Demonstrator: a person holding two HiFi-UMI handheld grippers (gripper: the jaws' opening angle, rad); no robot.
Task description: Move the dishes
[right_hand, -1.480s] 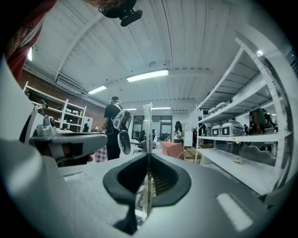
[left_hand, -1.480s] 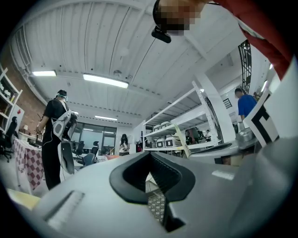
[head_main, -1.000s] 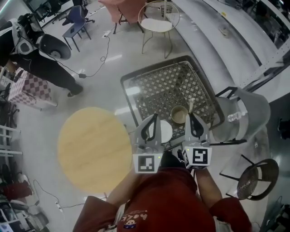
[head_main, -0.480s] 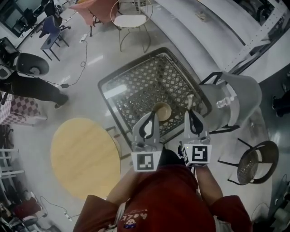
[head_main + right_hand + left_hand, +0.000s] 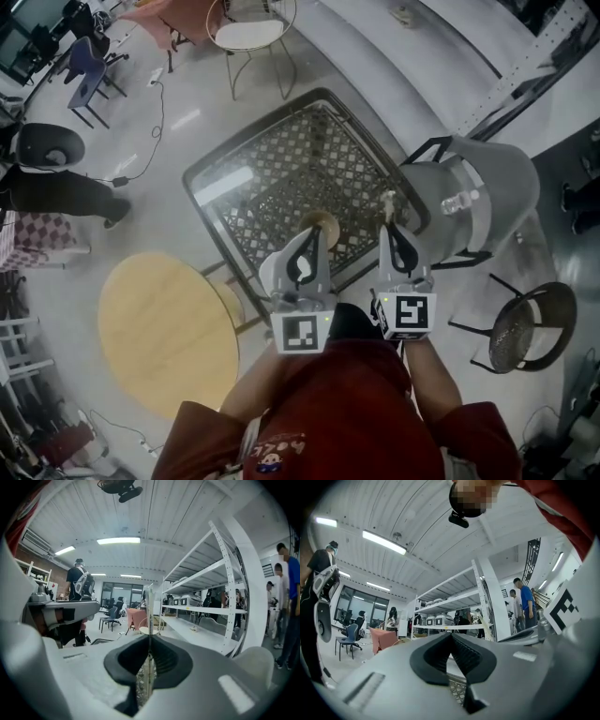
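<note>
Bowl (image 5: 322,221) shows only in the head view, partly hidden behind the closed, empty left gripper (image 5: 312,242). The right gripper (image 5: 149,641) pinches a thin pale stick (image 5: 149,606).

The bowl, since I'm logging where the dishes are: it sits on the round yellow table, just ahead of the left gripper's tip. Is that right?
Not quite. The bowl sits on the dark metal lattice table, not on the round yellow table, which stands off to the left. The head view shows this. The bowl is indeed just ahead of the left gripper and its tip.
</note>
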